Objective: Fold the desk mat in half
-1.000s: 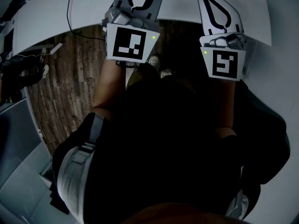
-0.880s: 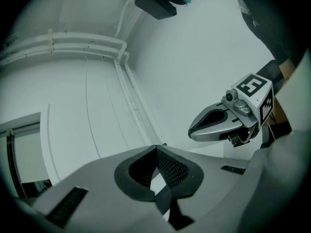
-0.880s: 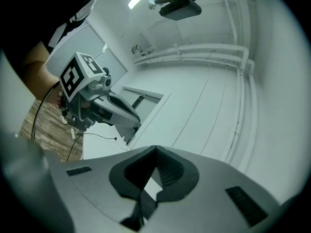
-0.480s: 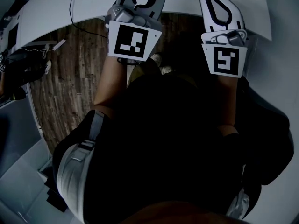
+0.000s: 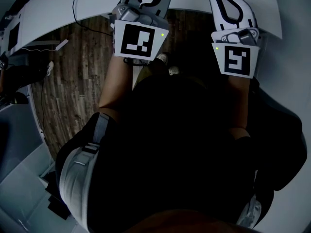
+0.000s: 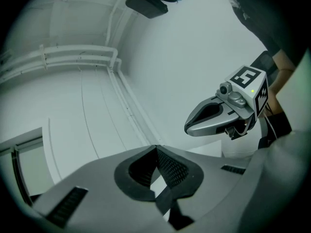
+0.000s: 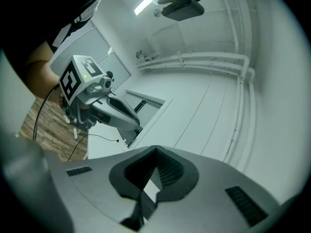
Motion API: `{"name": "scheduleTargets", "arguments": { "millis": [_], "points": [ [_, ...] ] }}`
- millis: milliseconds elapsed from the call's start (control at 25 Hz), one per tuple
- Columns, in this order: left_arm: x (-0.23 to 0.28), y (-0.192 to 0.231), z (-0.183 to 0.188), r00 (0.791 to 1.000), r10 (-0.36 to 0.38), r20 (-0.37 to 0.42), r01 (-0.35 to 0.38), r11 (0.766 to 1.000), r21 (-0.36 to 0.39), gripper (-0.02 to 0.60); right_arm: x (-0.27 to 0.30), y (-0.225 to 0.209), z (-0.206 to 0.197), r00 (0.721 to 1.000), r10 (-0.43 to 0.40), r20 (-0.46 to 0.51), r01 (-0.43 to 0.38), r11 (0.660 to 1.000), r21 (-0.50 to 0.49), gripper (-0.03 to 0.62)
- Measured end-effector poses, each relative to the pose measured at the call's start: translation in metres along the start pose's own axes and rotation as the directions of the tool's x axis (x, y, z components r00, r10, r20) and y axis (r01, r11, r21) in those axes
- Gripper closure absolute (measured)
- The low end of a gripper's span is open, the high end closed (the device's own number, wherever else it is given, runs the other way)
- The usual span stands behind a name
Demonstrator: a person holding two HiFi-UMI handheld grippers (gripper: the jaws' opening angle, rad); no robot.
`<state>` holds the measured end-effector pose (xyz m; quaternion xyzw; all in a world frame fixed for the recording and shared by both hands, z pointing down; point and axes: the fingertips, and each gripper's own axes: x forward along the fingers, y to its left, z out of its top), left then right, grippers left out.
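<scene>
Both grippers are held level and side by side at the near rim of the white table [image 5: 274,18]. The head view looks mostly down the person's own dark front to the wooden floor [image 5: 73,86].

- Left gripper [image 6: 156,148]: fingers pressed together, nothing between them.
- Right gripper [image 7: 155,148]: the same, pads meeting at the tips, empty.
- Desk mat: in no view. Only a bare strip of tabletop shows, and both gripper views look past it to wall and ceiling pipes. Flat or already folded, cannot tell; the stance fits arms coming up to a mat as well as arms standing off from a folded one.

Risks, as judged:
- With the mat out of the head view, an edge could be taken blind; one corner missed would skew the fold.
- Closed jaws pushed at a mat's edge would ruck or shove it, not grip it.
- The cable [image 5: 74,4] trailing over the table's left part could snag on a wide sweep
</scene>
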<state>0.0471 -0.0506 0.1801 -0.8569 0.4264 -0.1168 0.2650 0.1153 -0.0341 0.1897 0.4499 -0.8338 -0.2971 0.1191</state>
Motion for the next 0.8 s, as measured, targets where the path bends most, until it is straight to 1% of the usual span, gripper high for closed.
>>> {"name": "scheduleTargets", "arguments": {
  "millis": [240,320,600,800],
  "points": [
    [-0.002,-0.001,0.004,1.000,0.000,0.006,-0.001,1.000,0.030,0.569,-0.003,0.002,0.001,1.000,0.000,0.010,0.000,1.000,-0.005,0.565],
    [-0.002,-0.002,0.006,1.000,0.000,0.005,0.000,0.999,0.034,0.569,-0.004,0.001,0.003,1.000,-0.005,0.028,0.005,1.000,-0.005,0.565],
    [-0.004,0.000,0.013,1.000,-0.010,0.005,0.010,0.999,0.047,0.569,-0.005,-0.003,0.009,1.000,-0.005,0.025,0.005,1.000,0.001,0.565],
    [-0.010,-0.015,0.017,1.000,-0.009,0.003,0.009,0.999,0.045,0.569,-0.022,0.003,0.006,1.000,-0.003,0.028,0.002,1.000,0.001,0.565]
  ]
}}
